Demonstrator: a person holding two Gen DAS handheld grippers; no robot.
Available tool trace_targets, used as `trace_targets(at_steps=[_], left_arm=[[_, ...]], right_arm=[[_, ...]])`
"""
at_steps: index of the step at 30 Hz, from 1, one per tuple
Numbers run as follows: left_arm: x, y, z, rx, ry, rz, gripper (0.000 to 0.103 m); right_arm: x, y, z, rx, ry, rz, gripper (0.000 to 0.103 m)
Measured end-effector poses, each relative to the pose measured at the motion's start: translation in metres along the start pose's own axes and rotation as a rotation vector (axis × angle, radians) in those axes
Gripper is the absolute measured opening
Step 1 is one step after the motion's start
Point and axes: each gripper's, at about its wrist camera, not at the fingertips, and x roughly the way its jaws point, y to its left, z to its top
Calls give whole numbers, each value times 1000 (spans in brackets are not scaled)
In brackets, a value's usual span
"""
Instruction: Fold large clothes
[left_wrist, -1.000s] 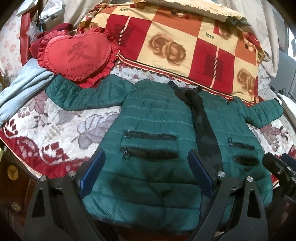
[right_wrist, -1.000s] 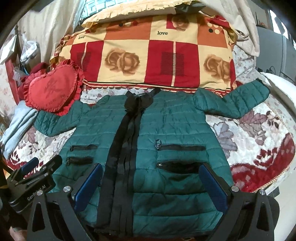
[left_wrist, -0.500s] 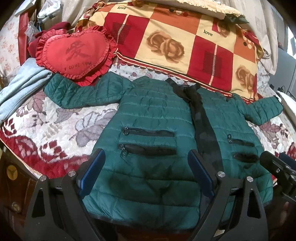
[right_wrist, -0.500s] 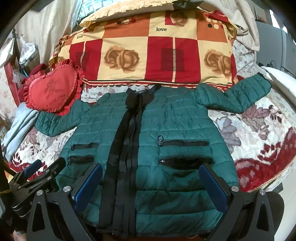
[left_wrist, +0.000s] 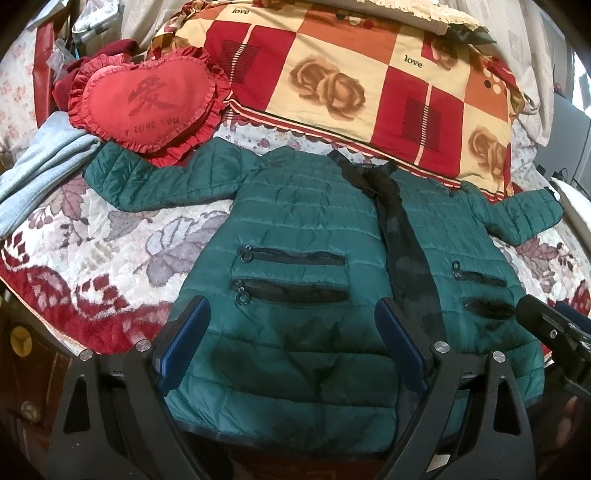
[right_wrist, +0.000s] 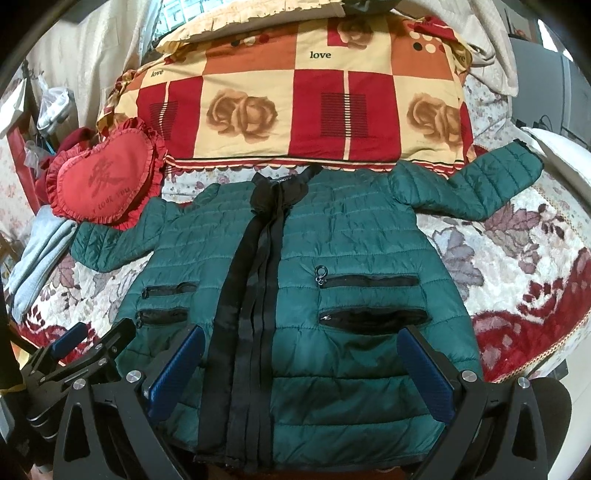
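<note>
Bed (left_wrist: 92, 258) with plush floral spread. Checked rose-print quilt (left_wrist: 369, 81), printed "love". Quilted green puffer jacket (left_wrist: 295, 240), spread flat front-up on the bed, sleeves out, black placket, four zip pockets. Frilled red heart cushion (left_wrist: 147, 103), lettered "I LOVE YOU". Left hand-held gripper (left_wrist: 291, 347) and right hand-held gripper (right_wrist: 301, 369) both gape wide above the hem, holding nothing.

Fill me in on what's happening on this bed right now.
A person holds a gripper in each hand over a green quilted jacket laid flat, front up, on the floral bedspread, sleeves spread to either side. The left gripper and the right gripper both hover open above the hem, gripping nothing. No fold has been made yet. A red heart-shaped pillow overlaps the edge of one sleeve.
</note>
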Motion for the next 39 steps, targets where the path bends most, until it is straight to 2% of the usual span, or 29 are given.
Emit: trace_targets(at_steps=[8,39], left_arm=[[2,-2,0,5,5,-4,91],[2,-2,-1,6,6,-5,91]], right_arm=[[0,0,-11,-3,7,10,103],[8,7,-19,-12,30,8,103]])
